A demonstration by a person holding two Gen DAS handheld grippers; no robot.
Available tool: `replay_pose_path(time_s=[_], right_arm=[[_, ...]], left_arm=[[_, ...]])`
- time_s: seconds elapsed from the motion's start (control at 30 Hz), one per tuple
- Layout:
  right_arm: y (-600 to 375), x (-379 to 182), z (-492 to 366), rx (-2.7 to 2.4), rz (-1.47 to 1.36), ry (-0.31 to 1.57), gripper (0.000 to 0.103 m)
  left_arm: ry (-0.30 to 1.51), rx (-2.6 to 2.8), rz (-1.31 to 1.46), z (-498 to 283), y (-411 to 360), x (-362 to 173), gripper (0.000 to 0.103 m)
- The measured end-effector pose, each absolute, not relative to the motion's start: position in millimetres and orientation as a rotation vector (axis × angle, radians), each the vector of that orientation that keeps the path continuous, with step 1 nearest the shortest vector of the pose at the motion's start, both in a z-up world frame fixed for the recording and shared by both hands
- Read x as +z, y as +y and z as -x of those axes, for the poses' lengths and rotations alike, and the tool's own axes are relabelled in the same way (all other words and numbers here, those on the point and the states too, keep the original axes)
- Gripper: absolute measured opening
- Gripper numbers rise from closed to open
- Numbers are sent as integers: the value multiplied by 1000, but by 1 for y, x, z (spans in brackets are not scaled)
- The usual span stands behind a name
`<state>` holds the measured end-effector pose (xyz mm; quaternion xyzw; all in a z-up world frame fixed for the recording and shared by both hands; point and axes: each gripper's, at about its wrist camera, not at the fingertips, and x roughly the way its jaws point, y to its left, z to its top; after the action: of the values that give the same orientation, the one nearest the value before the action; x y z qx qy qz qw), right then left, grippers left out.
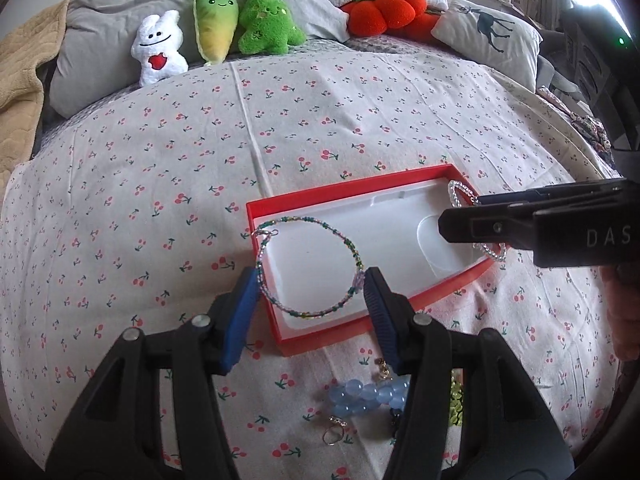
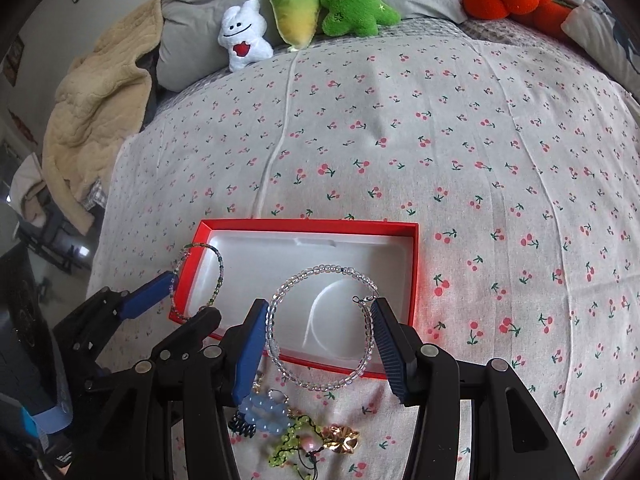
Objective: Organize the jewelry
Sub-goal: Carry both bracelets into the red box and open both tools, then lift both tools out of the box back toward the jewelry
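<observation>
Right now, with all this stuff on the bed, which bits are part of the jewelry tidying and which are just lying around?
Part of the job:
- red box
- green beaded bracelet, between the left gripper fingers
- clear beaded bracelet, between the right gripper fingers
- blue bead bracelet, gold charm and yellow-green strand

Just lying about:
- plush toys
- pillows
- beige blanket

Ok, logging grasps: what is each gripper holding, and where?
Left gripper: green beaded bracelet, pinched across opposite sides. Right gripper: clear beaded bracelet, likewise.

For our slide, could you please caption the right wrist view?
Right gripper holds a clear beaded bracelet over the red box.
</observation>
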<state>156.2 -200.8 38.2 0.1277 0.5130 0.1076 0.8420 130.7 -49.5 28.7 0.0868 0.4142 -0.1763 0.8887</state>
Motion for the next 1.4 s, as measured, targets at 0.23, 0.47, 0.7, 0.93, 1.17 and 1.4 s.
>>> replay_pose_path(time_s=[0.23, 0.47, 0.7, 0.93, 1.17, 1.4], right_arm=[[-205, 29, -166, 213, -300, 1102, 53], [-206, 31, -167, 194, -269, 1085, 54], [-207, 33, -168, 181, -251, 1060, 56], [-203, 43, -158, 181, -229, 1032, 75], [-205, 55, -141, 168, -205, 1020, 77], [-201, 57, -115, 157, -159, 1039, 79]], left_arm=[[869, -348, -176, -135, -43, 25, 63], [845, -346, -167, -120, -32, 31, 72], [840, -347, -158, -98, -25, 33, 76], [861, -338, -164, -81, -26, 32, 82], [894, -303, -134, -67, -17, 26, 86], [952, -263, -67, -55, -10, 22, 87]])
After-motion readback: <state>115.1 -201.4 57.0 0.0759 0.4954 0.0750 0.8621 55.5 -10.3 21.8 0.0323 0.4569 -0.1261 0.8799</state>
